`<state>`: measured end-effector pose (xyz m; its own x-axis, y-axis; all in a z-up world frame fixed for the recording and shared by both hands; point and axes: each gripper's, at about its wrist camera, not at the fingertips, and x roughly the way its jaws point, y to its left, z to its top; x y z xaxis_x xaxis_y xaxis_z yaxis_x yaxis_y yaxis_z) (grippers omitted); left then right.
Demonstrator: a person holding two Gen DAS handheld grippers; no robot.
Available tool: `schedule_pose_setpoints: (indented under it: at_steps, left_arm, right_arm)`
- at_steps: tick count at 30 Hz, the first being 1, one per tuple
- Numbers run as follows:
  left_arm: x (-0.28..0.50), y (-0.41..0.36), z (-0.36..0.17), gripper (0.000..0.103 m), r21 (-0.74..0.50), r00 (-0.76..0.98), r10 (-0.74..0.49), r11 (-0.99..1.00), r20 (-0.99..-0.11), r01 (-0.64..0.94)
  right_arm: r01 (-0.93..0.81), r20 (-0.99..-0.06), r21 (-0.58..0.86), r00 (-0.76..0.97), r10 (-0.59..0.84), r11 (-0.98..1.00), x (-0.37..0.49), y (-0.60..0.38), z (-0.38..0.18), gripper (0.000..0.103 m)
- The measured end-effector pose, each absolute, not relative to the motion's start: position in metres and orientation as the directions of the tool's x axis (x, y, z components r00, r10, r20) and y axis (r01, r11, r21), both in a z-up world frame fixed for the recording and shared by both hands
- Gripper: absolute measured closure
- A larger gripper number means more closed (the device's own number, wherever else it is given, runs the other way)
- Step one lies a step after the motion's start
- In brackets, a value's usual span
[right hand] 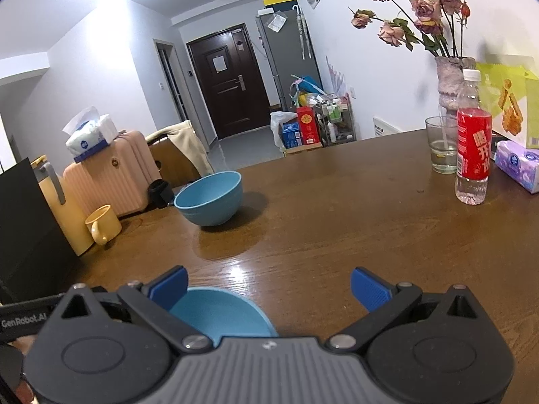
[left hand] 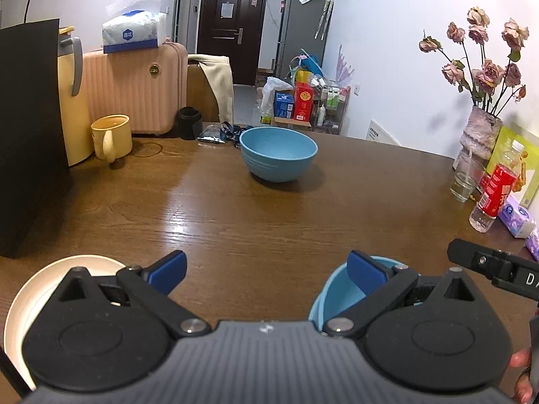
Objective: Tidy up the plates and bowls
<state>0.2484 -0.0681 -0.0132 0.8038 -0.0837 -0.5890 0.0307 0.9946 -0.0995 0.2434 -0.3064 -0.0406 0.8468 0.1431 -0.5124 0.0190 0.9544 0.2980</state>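
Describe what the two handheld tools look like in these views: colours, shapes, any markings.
Both tools share one build: a ribbed grey body, two round black housings, black linkage arms on silver pivot pins, and blue ribbed pads. The left tool shows a small white logo on its body, as does the right tool. White "GenRobot.AI" lettering marks the left tool's side.

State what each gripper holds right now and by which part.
Nothing is held. The left gripper and right gripper both stand open over the table, and the near blue bowl sits free below them.
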Motion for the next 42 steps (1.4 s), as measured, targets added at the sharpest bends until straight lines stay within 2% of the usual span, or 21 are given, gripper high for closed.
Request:
schedule_pose_setpoints:
  at_steps: [8,10,11,12,15,17,20,25,27,32,42]
  left_arm:
    - [0.252,-0.069,-0.019,0.000,-0.079,0.790,-0.087,0.996,-0.607,0.049]
    - [0.249,-0.072,-0.021,0.007,-0.072,0.786,-0.101,0.995,-0.610,0.071]
    - [0.247,-0.074,-0.022,0.018,-0.070,0.784,-0.109,0.994,-0.612,0.084]
    - [0.246,-0.076,-0.024,0.031,-0.068,0.779,-0.119,0.993,-0.616,0.098]
    - [0.244,-0.082,-0.027,0.054,-0.079,0.762,-0.161,0.987,-0.628,0.143]
    - [0.242,-0.086,-0.029,0.062,-0.078,0.757,-0.172,0.984,-0.630,0.158]
    - [0.242,-0.089,-0.033,0.075,-0.079,0.749,-0.181,0.982,-0.638,0.170]
    - [0.243,-0.093,-0.039,0.090,-0.097,0.731,-0.205,0.977,-0.651,0.188]
    - [0.243,-0.093,-0.040,0.097,-0.106,0.727,-0.215,0.975,-0.652,0.194]
    - [0.243,-0.095,-0.043,0.098,-0.111,0.727,-0.218,0.975,-0.651,0.192]
    - [0.247,-0.091,-0.049,0.098,-0.136,0.714,-0.227,0.973,-0.662,0.184]
  right_arm:
    - [0.007,-0.527,0.293,0.836,0.155,0.956,0.250,-0.302,-0.046,0.000]
    - [0.003,-0.538,0.289,0.828,0.160,0.957,0.248,-0.301,-0.051,0.001]
    - [-0.001,-0.544,0.290,0.823,0.166,0.957,0.247,-0.301,-0.055,0.004]
    - [-0.005,-0.548,0.294,0.818,0.173,0.956,0.245,-0.301,-0.057,0.012]
    - [-0.001,-0.564,0.308,0.805,0.184,0.951,0.243,-0.304,-0.065,0.032]
    - [-0.001,-0.571,0.316,0.798,0.191,0.949,0.241,-0.306,-0.070,0.041]
    - [-0.003,-0.581,0.326,0.789,0.203,0.946,0.239,-0.308,-0.075,0.061]
    - [-0.012,-0.591,0.346,0.774,0.228,0.938,0.238,-0.309,-0.082,0.073]
    - [-0.020,-0.591,0.359,0.769,0.244,0.933,0.239,-0.309,-0.083,0.084]
    - [-0.012,-0.587,0.373,0.771,0.246,0.928,0.238,-0.312,-0.083,0.090]
    - [-0.018,-0.567,0.386,0.784,0.253,0.922,0.236,-0.312,-0.078,0.092]
